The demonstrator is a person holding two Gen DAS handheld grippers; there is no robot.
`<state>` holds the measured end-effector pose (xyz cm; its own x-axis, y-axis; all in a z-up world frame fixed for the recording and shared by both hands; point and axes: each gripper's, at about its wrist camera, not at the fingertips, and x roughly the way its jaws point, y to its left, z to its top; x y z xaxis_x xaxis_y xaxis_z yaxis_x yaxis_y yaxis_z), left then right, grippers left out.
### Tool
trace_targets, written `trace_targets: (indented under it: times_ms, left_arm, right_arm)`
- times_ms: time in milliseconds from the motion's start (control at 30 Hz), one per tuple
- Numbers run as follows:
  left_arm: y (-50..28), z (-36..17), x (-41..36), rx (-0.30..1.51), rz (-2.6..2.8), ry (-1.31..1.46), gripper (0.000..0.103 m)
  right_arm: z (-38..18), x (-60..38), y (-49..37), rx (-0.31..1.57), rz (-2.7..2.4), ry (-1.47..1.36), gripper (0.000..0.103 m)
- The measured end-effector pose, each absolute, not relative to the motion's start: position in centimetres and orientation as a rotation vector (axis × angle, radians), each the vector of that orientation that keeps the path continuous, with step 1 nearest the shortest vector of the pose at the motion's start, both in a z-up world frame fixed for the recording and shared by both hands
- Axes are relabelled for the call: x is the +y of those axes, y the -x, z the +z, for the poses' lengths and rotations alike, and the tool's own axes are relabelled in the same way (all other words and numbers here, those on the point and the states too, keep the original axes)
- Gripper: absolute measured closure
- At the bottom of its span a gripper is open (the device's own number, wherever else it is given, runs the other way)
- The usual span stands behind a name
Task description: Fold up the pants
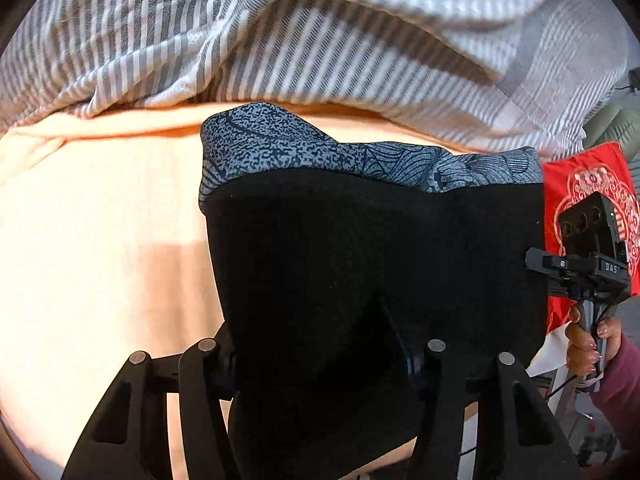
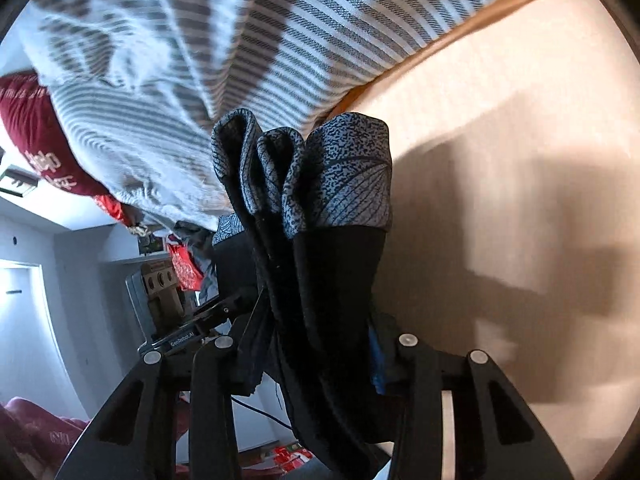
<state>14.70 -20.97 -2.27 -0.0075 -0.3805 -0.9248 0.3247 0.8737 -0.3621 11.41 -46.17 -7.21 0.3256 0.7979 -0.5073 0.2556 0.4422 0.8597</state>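
The black stretch-fabric pants with a blue-grey patterned waistband (image 1: 372,248) are held up off the peach-coloured bed sheet (image 1: 100,240), gripped at both sides. In the left wrist view the left gripper (image 1: 320,364) is closed on the black cloth, which is drawn taut and flat across the frame, waistband edge away from the camera. In the right wrist view the right gripper (image 2: 316,360) is clamped on a bunched, pleated gather of the same garment (image 2: 320,240), the waistband folded into several ridges above the jaws. The right-hand tool (image 1: 588,264) and the hand holding it (image 1: 588,344) are seen at the far edge of the cloth, beside a red cushion with a white ornament (image 1: 580,184). A grey-and-white striped blanket (image 1: 280,40) is heaped behind. The step in hand is judged to be a lift and carry, with the garment raised so that one part can be laid over another. What is called for next: the pants to be swung over the bare sheet, kept taut between the two grips, lowered so the edges meet, and only then released.
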Motion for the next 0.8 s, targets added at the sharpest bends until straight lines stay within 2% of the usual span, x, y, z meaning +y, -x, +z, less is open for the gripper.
trace_targets:
  times_ms: [267,467,500,533,567,667,800]
  left_arm:
    - [-9.9,-4.5,-21.6,1.533,-0.509,0.054,0.045]
    - [-9.2,-6.4,-20.9,1.532,-0.511,0.035,0.044]
    - [-9.2,-6.3,-20.8,1.528,-0.510,0.032,0.041]
    - [-9.2,-6.3,-20.8,1.525,-0.495,0.016,0.029]
    - [-8.9,-6.3,-20.6,1.519,-0.476,-0.007,0.024]
    - [-8.8,-5.5,-20.0,1.496,-0.444,-0.045,0.024]
    - [-8.0,-3.2,-18.3,1.443,-0.407,-0.087,0.024]
  right_arm:
    - [-8.4,-46.3,-6.1,1.282,0.433,-1.118,0.059]
    - [-10.7,-45.5,-3.3,1.283,0.353,-1.130,0.059]
    - [-10.7,-45.5,-3.1,1.273,0.341,-1.131,0.059]
    - [-10.7,-45.4,-3.0,1.267,0.325,-1.133,0.058]
    - [-10.6,-45.4,-3.0,1.266,0.306,-1.129,0.057]
    - [-9.7,-44.9,-2.9,1.279,0.249,-1.082,0.052]
    - [-8.5,-44.5,-2.7,1.304,0.164,-1.000,0.051]
